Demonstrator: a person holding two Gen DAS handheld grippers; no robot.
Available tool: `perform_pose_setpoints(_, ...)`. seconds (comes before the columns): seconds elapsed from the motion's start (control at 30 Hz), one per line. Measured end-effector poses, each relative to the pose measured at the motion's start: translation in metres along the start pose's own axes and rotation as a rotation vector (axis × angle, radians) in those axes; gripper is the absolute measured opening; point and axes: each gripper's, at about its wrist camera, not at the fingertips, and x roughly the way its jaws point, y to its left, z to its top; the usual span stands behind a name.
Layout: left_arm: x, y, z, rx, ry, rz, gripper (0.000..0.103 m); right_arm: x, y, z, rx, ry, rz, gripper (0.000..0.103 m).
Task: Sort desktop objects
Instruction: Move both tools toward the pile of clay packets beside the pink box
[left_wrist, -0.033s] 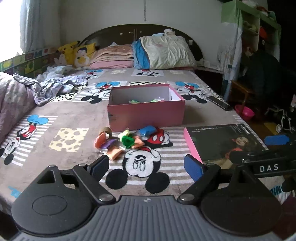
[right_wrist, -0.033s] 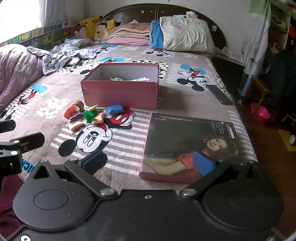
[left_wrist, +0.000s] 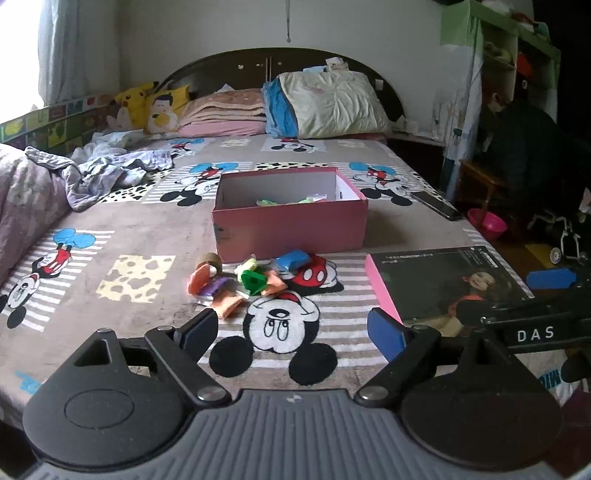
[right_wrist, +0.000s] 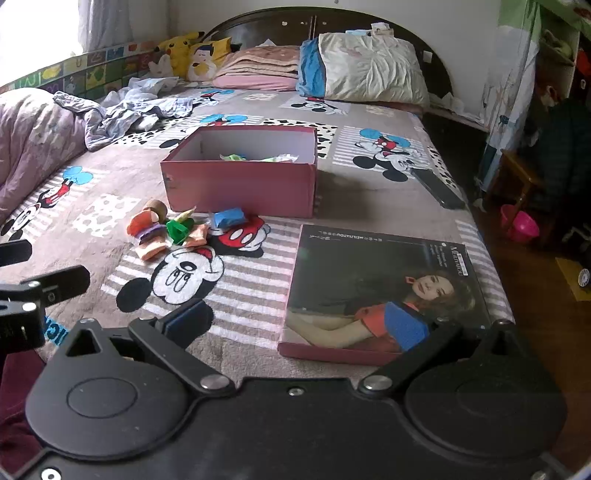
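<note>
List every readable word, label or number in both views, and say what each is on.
"DAS": white letters on the black bar of the right claw, seen in the left wrist view.
"MEIJIAOU" (uncertain): vertical print at the right edge of the box lid.
White line of characters along the lid's top edge: too small to read.
Blue letters on the bedspread at its near edge: cut off, unreadable.

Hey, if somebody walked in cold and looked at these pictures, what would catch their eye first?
Probably the open pink box in the middle of the cartoon-mouse bedspread, with a bright jumble of small toys scattered just in front of it. Next, the large book with a woman on its cover, lying flat near the bed's right edge. Both grippers, left gripper and right gripper, hover open and empty.
</note>
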Motion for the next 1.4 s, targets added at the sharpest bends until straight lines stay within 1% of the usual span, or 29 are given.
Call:
perform_pose_setpoints(0.13, 0.0, 0.0, 0.0, 0.005, -0.011, 0.012, 0.088, -0.001, -0.001, 0.001, 0.004, 0.008, 0.003, 0.102)
perform_pose_setpoints(0.3, 0.003, -0.014, -0.002, 0.006, -0.011, 0.02, 0.088, 0.003, -0.002, -0.001, -0.002, 0.023, -0.006, 0.102)
perform_pose_setpoints(0.43, 0.005, -0.004, -0.004, 0.011, -0.006, 0.006, 0.088, 0.005, -0.002, -0.001, -0.001, 0.027, -0.009, 0.102)
perform_pose_setpoints(0.77, 0.006, -0.003, -0.006, 0.013, -0.003, 0.003, 0.088, 0.012, 0.0, -0.004, -0.007, 0.028, -0.01, 0.102)
perform_pose_setpoints(1.4, 0.014, -0.003, -0.009, 0.014, 0.011, 0.0, 0.088, 0.01, 0.001, -0.003, -0.019, 0.048, -0.017, 0.102)
